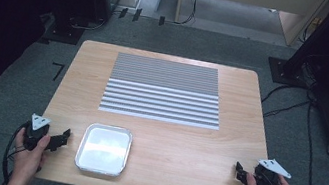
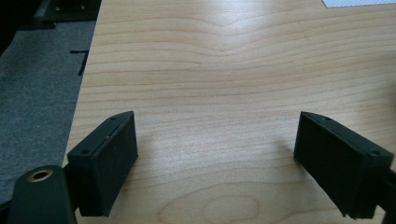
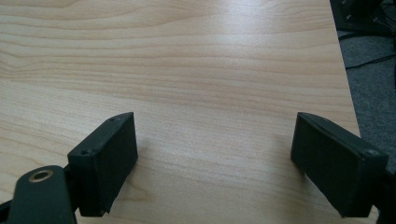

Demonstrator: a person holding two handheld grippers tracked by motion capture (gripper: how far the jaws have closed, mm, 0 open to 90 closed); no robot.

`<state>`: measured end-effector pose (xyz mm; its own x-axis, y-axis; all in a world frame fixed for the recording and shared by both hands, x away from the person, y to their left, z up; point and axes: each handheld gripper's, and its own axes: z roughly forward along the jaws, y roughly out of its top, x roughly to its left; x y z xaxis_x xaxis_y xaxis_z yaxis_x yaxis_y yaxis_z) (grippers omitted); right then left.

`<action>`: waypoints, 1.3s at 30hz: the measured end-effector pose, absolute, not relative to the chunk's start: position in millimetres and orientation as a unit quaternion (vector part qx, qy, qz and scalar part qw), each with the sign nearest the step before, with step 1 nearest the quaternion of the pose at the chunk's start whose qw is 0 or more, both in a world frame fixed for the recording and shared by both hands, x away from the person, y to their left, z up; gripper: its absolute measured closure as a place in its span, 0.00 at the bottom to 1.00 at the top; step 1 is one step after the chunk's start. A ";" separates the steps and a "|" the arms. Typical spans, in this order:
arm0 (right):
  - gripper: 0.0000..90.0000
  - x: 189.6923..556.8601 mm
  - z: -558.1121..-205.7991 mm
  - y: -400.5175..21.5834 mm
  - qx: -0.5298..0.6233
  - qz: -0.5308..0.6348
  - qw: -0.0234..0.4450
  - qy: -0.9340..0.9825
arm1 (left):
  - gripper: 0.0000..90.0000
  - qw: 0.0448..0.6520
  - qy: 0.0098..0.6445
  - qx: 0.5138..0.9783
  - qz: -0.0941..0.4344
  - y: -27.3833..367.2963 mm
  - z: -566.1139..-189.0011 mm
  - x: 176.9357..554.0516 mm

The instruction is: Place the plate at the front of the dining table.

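Worktop (image 1: 155,136) is carrying a striped mat (image 1: 163,90) at its far middle and a metal tray (image 1: 104,149) at the near edge, nearer the person than the mat and left of its middle. Tray is sitting empty, so by my read nothing is started yet. Left gripper (image 1: 63,137) is hovering just left of the tray, not touching it, fingers (image 2: 105,163) wide, gripping nothing. Right gripper (image 1: 239,172) is waiting well to the right of the tray, fingers (image 3: 106,161) wide too, gripping nothing.
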<state>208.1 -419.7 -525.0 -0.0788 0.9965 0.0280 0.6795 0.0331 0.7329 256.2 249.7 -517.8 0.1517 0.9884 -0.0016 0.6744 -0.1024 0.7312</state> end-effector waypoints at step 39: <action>0.51 217.1 -492.1 -338.6 0.607 0.422 0.242 0.628 | 0.30 0.360 0.602 0.691 0.171 227.7 -467.5 238.5</action>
<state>217.1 -338.6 -492.1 -0.1447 0.9674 0.2078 0.5586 -0.0935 0.8241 238.5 227.7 -467.5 0.2154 0.9565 -0.1970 0.7094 -0.0147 0.7046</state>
